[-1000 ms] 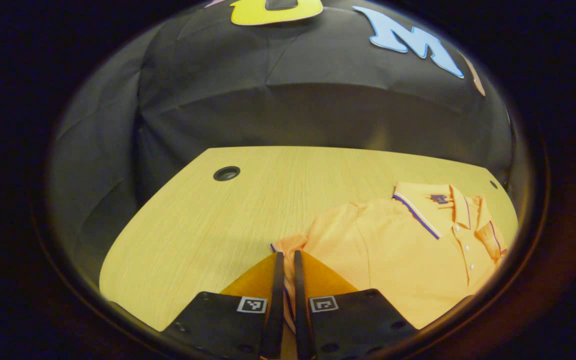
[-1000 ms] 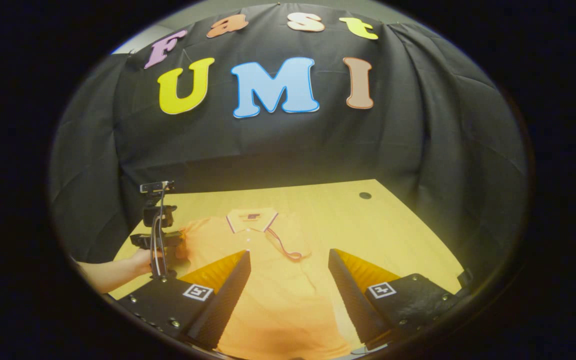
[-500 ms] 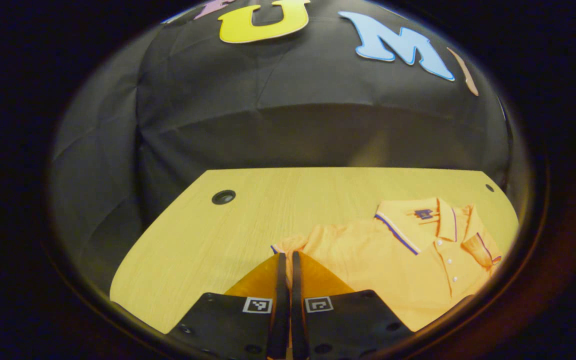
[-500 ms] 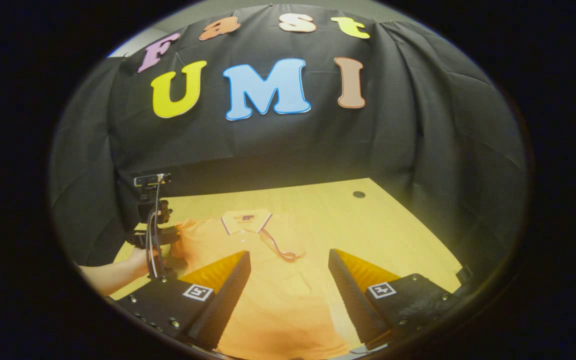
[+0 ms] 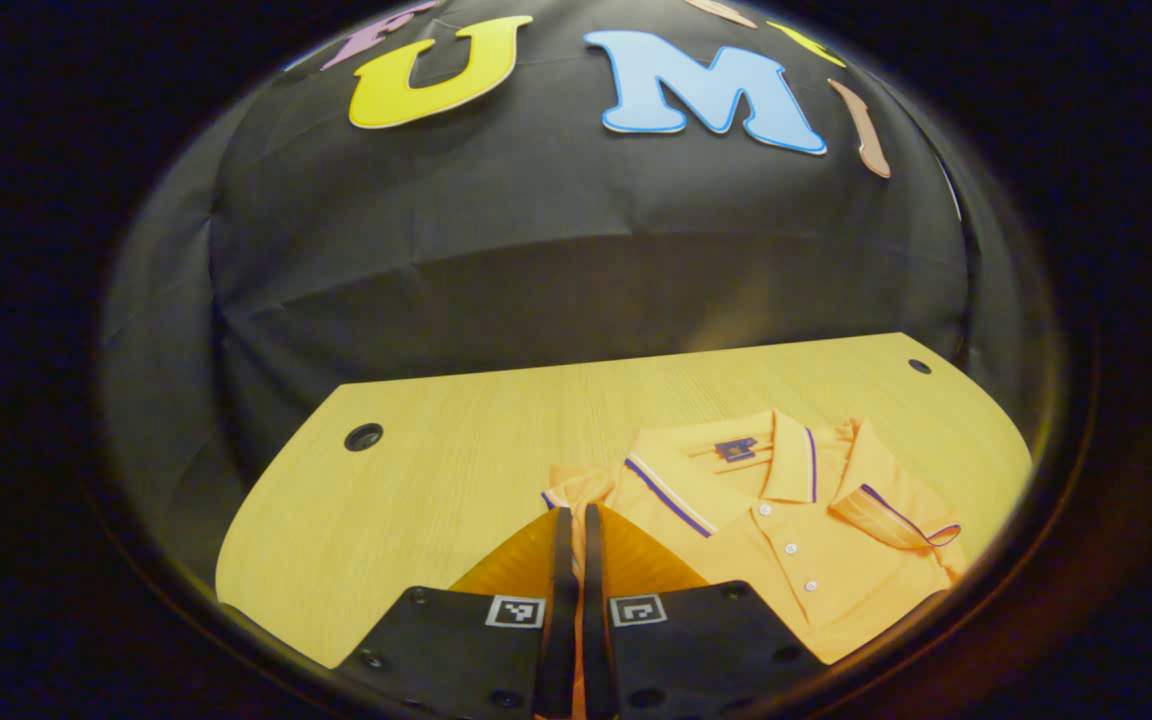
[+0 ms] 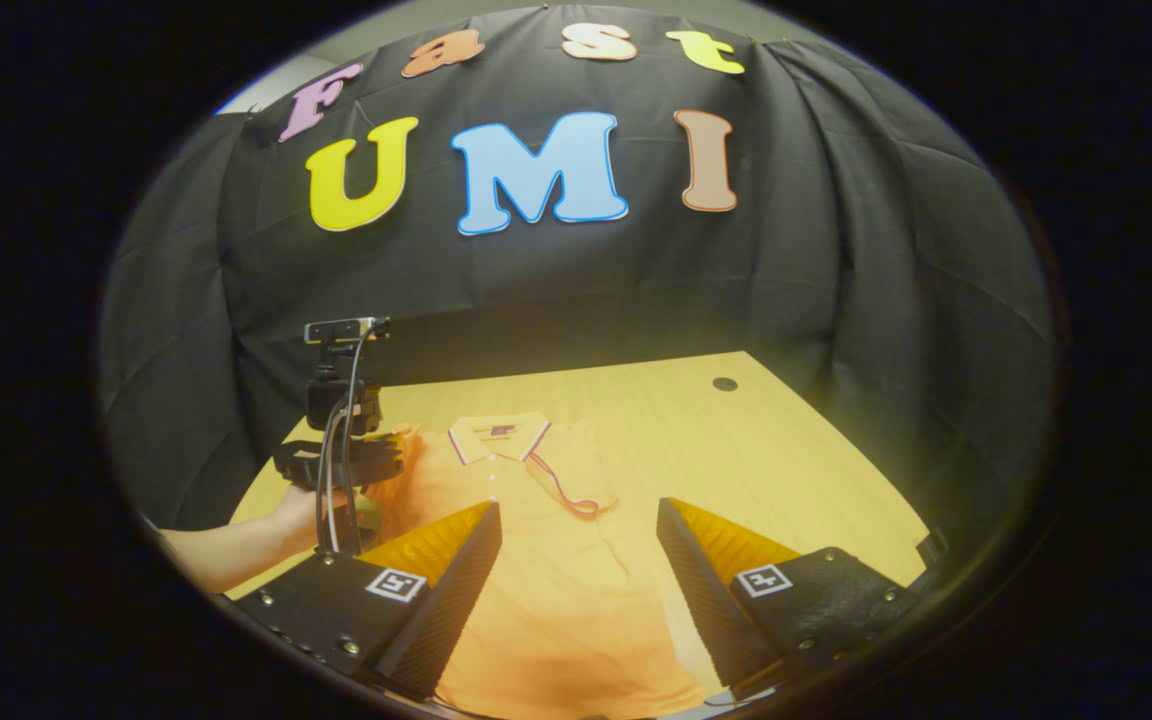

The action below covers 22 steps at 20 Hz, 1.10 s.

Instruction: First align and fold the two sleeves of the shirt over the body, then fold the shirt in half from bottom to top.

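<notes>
An orange polo shirt [image 5: 796, 560] with a striped collar lies face up on the wooden table [image 5: 456, 470]. My left gripper [image 5: 573, 515] is shut on the cuff of the shirt's left sleeve [image 5: 576, 490], raised beside the shoulder. The other sleeve [image 5: 896, 510] lies folded across the chest. In the right gripper view, my right gripper [image 6: 577, 505] stands open above the shirt [image 6: 536, 590] body, nothing between its fingers. There the left gripper [image 6: 391, 455] shows at the shirt's left edge, held by a hand [image 6: 286, 515].
The table has a round cable hole near each back corner [image 5: 363, 437] [image 5: 919, 366]. Black cloth walls close off the back and sides. Bare wood lies left of the shirt and to its right [image 6: 766, 460].
My left gripper has risen and swung toward the shirt's body with the sleeve cuff in it. The right gripper has stayed open and almost still.
</notes>
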Available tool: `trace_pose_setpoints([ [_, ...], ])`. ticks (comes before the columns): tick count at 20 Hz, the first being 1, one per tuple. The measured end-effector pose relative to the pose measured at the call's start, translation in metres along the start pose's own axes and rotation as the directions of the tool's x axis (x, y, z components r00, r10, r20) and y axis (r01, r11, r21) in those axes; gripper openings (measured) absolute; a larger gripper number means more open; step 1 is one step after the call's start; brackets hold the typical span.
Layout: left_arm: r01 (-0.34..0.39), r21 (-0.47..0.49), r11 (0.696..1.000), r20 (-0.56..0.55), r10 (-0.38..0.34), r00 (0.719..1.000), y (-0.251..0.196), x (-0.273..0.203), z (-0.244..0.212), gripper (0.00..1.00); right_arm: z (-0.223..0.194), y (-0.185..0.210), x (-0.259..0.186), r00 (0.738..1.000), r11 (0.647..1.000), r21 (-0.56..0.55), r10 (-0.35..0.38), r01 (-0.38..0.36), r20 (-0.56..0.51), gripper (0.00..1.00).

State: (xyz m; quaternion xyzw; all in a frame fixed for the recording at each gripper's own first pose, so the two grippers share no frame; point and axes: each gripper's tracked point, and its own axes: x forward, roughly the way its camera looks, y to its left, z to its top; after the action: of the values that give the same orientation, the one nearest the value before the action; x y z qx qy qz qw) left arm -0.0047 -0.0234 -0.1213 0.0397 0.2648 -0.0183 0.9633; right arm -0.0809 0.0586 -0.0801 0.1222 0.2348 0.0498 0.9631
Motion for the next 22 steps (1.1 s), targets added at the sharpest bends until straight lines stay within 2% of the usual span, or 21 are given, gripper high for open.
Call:
trace_pose_setpoints([
  [8,0.047,-0.004,0.999,-0.073,-0.047,0.996,-0.026,0.005,-0.02,0.11,-0.012,-0.008,0.001,0.999,0.999,0.037,-0.025,0.026,-0.023,0.97],
  [11,0.055,-0.007,0.998,-0.097,-0.055,0.994,-0.031,0.004,-0.025,0.19,-0.015,-0.007,0.002,0.999,0.998,0.053,-0.028,0.029,-0.025,0.97],
  [13,0.066,-0.012,0.998,-0.105,-0.067,0.992,-0.035,0.006,-0.028,0.19,-0.017,-0.008,0.003,0.999,0.997,0.061,-0.036,0.038,-0.026,0.97],
  [14,0.075,-0.012,0.997,-0.106,-0.076,0.992,-0.037,0.005,-0.028,0.3,-0.018,-0.008,0.003,0.999,0.997,0.063,-0.041,0.042,-0.027,0.97],
  [15,0.078,-0.01,0.997,-0.107,-0.079,0.991,-0.038,0.005,-0.028,0.32,-0.021,-0.009,0.003,0.999,0.997,0.064,-0.046,0.047,-0.029,0.94],
  [16,0.091,-0.007,0.996,-0.108,-0.091,0.99,-0.041,0.005,-0.027,0.32,-0.023,-0.01,0.004,0.998,0.996,0.065,-0.052,0.054,-0.032,0.99],
  [17,0.095,-0.002,0.995,-0.105,-0.095,0.99,-0.042,0.005,-0.026,0.32,-0.024,-0.011,0.005,0.998,0.996,0.068,-0.057,0.06,-0.036,0.99],
  [22,0.146,-0.029,0.989,-0.095,-0.148,0.984,-0.053,-0.008,-0.02,0.68,-0.028,-0.017,0.014,0.997,0.993,0.093,-0.072,0.076,-0.041,0.97],
])
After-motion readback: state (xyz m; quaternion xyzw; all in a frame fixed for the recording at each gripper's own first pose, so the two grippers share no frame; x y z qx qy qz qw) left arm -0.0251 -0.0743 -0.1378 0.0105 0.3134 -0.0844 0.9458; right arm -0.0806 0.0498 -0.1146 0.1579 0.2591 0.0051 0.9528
